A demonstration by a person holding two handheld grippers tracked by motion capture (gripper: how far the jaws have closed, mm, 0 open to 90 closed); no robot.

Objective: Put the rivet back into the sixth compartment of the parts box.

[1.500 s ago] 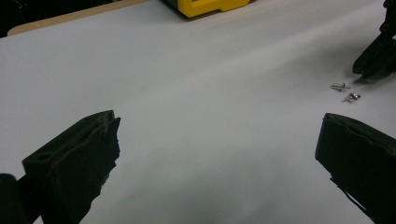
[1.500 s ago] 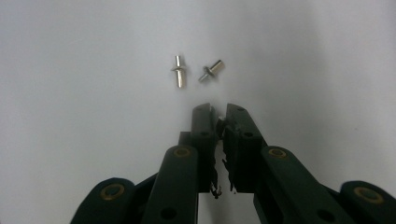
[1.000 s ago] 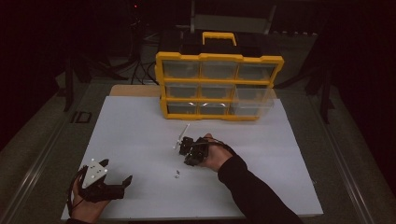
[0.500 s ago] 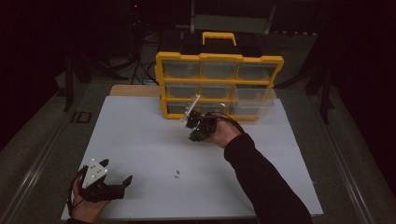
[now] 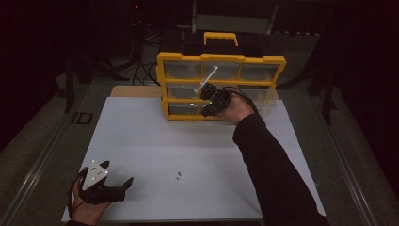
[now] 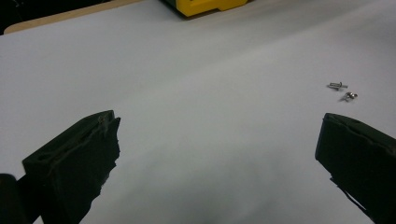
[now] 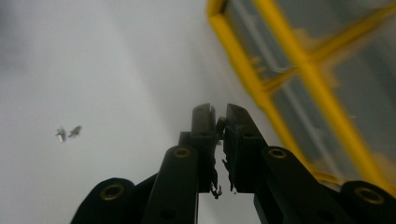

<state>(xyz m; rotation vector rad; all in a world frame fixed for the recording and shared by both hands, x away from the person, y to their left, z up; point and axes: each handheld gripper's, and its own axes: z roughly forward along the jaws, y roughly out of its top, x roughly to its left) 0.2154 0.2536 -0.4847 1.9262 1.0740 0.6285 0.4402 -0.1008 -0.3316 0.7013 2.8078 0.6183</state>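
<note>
Two small metal screws (image 5: 179, 176) lie side by side on the white mat (image 5: 150, 141); they appear too in the left gripper view (image 6: 342, 91) and, blurred, in the right gripper view (image 7: 67, 133). My right gripper (image 5: 210, 107) hangs raised in front of the yellow drawer organizer (image 5: 221, 59), its jaws shut (image 7: 218, 112). Whether a tiny part sits between the tips I cannot make out. My left gripper (image 5: 118, 173) rests low at the mat's front left corner, its jaws wide open (image 6: 219, 121) with nothing between them, the screws off to its right.
The organizer (image 7: 280, 51) has clear drawers in three rows and a black-and-yellow handle on top; it stands at the mat's far edge, its lower corner (image 6: 205, 5) in the left gripper view. A bare wooden strip (image 5: 136, 91) shows left of it. Dark floor surrounds the table.
My right gripper has risen from the mat near the screws and travelled away toward the organizer's front, jaws staying shut. The left gripper and the screws have not moved.
</note>
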